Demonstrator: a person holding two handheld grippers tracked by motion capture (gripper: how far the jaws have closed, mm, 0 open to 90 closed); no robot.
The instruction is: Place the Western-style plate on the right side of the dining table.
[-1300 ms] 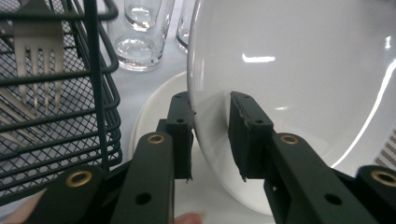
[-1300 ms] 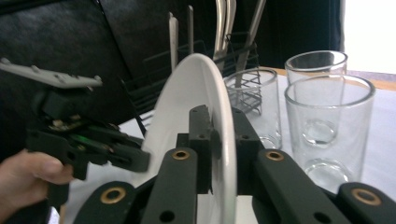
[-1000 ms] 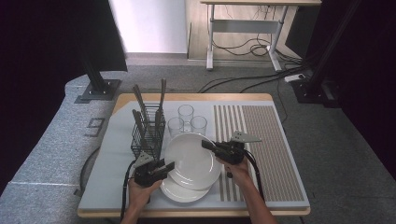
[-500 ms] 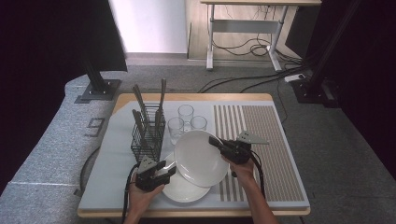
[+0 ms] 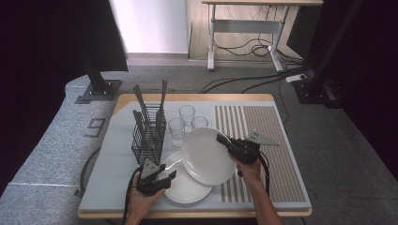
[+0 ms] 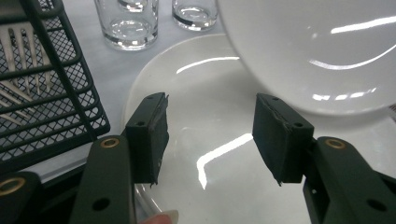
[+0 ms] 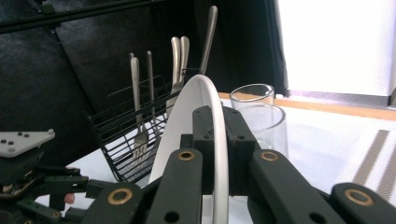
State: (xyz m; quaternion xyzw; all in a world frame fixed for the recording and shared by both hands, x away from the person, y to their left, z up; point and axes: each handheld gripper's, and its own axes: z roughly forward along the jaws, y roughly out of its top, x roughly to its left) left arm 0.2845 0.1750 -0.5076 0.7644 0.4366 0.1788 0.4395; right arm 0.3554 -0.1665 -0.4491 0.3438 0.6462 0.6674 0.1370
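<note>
Plates come first: your right gripper (image 5: 225,140) has its fingers clamped on the rim of the upper plate (image 5: 206,154), tilted off the desk (image 5: 117,154) toward its near edge. Your left gripper (image 5: 162,180), fingers just opened halfway with nothing between them, hovers over the lower plate (image 5: 183,187), forearm entering from the near edge.

Tilted plate (image 5: 206,154) in right tongs (image 5: 224,140)
</note>
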